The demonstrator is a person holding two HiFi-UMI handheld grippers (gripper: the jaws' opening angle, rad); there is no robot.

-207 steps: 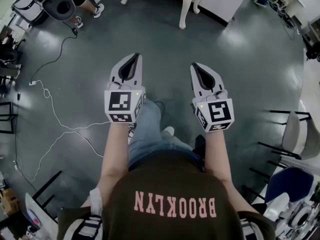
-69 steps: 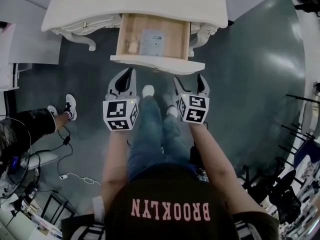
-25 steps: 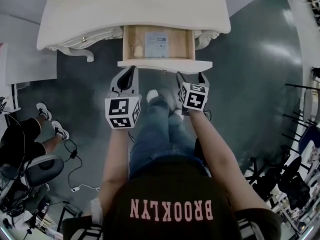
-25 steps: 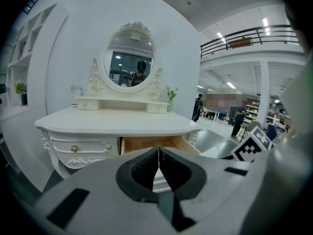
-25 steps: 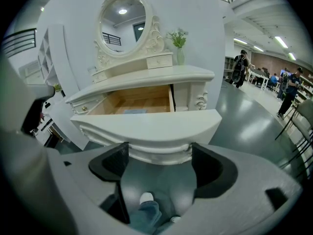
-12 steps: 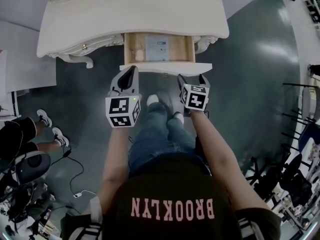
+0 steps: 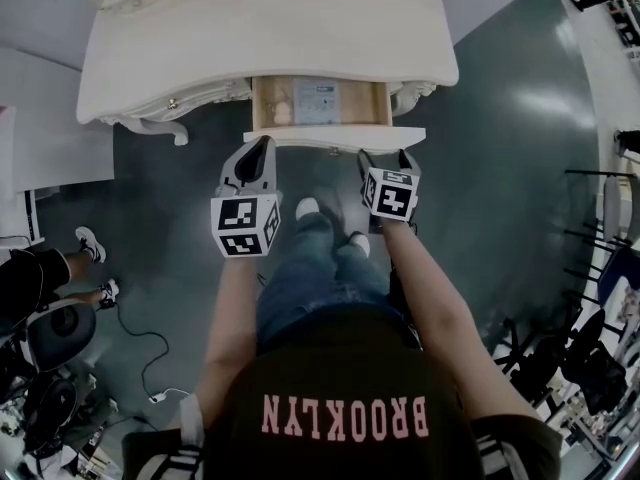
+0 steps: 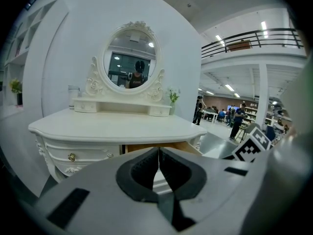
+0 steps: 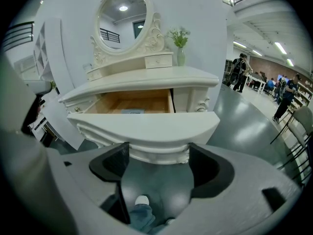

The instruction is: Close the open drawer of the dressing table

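A vase with flowers stands at the upper centre of the right gripper view. In the head view, a shoe and a grey chair are at left on the floor.

drawer front juts past table front edge, right gripper jaws apart with front's lower edge between tips, left gripper jaws together just short of front's left end, shoes below, bare floor right of table, table leg left
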